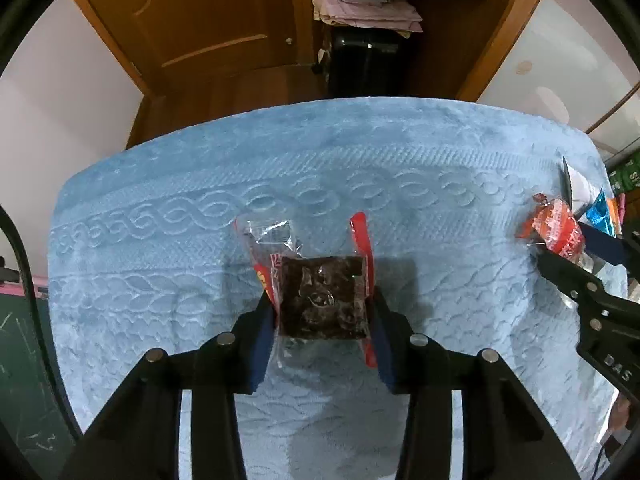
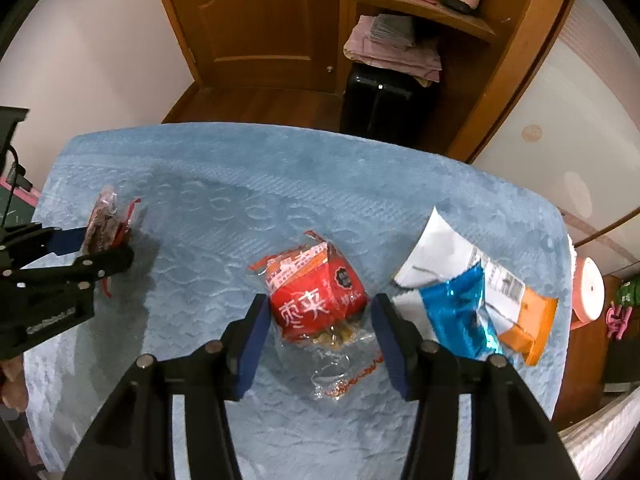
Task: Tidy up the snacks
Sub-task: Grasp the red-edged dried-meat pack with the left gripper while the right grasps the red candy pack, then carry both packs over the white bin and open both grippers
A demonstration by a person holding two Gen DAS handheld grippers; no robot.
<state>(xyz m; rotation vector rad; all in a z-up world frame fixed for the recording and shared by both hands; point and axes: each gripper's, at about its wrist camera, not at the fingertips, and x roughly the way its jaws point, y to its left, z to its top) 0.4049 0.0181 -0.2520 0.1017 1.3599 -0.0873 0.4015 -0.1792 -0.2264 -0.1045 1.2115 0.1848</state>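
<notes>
pointing steeply down, left gripper (image 1: 324,308) fingers clamp dark snack (image 1: 322,300).

Blue towel (image 1: 320,168): plush cloth, matt, raised braid pattern woven in. Dark snack packet (image 1: 322,296): clear glossy plastic film, crinkled, red printed edges, rough dark block inside. Red snack packet (image 2: 316,300): glossy plastic wrap, clear wrinkled tail. Blue and orange packet (image 2: 476,300): shiny foil-like film with a matt white part. Left gripper (image 1: 324,312) and right gripper (image 2: 318,312): matt black plastic, dull metal pins, blue soft-looking pads. Door (image 2: 256,20): varnished wood, smooth sheen.
</notes>
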